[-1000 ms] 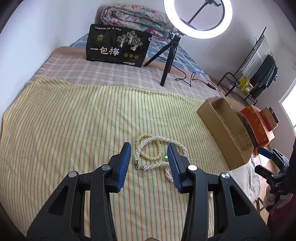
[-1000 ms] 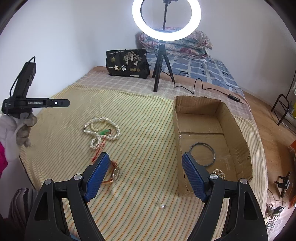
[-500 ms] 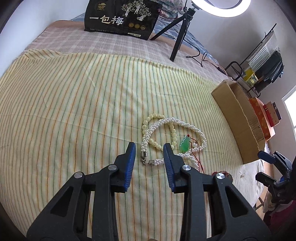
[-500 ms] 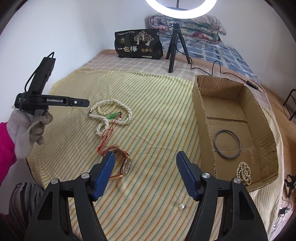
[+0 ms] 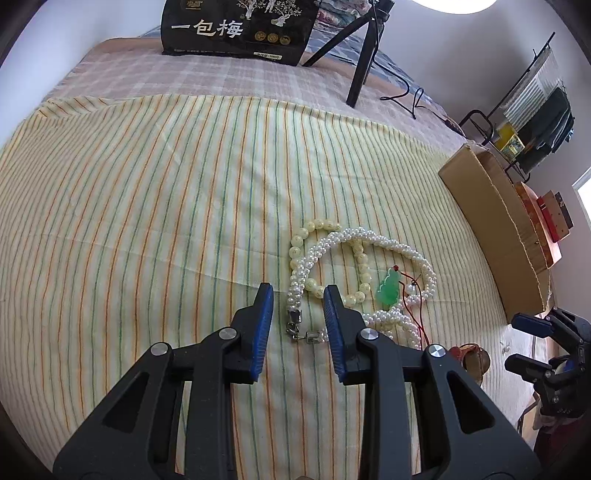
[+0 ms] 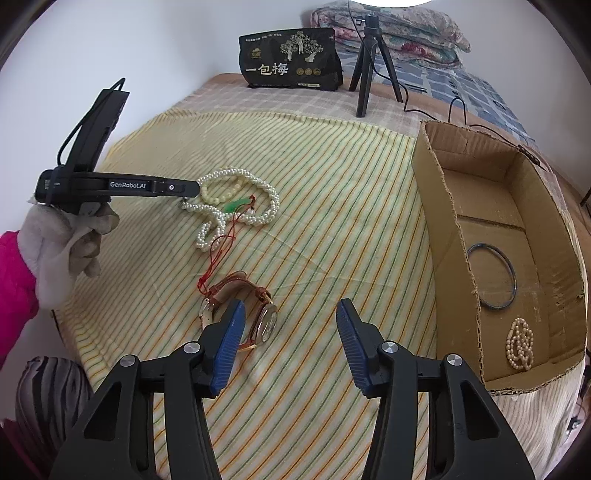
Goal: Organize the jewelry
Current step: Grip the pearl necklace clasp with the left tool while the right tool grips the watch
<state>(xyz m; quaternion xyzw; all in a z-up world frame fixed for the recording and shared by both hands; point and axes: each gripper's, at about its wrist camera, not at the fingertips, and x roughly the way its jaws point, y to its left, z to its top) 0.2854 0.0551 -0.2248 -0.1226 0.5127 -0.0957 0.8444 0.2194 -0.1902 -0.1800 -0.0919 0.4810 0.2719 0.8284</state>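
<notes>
Striped yellow cloth (image 6: 332,192) covers a bed (image 6: 295,107) with a checked sheet behind it, where a black printed bag (image 6: 291,59), a tripod (image 6: 371,62) and folded quilts (image 6: 402,26) stand against a white wall. At the right sits an open cardboard box (image 6: 443,206) holding a dark bangle (image 6: 491,277) and a small pearl bracelet (image 6: 521,343). Since a second ago the left gripper (image 5: 298,291) has come lower and closer to the pearl necklace (image 5: 369,240), and its jaws have narrowed; they now stand apart on either side of the clasp end, not closed on it. The right gripper (image 6: 290,314) has drifted left, its jaws released and wide, with the brown-strapped watch (image 6: 258,310) just beside its left pad. The necklace is a thick twisted rope of small white pearls with a metal clasp, lying looped on the cloth over a cream bead bracelet (image 5: 314,254); a green pendant (image 5: 389,288) on a red cord (image 6: 218,247) lies across it.
</notes>
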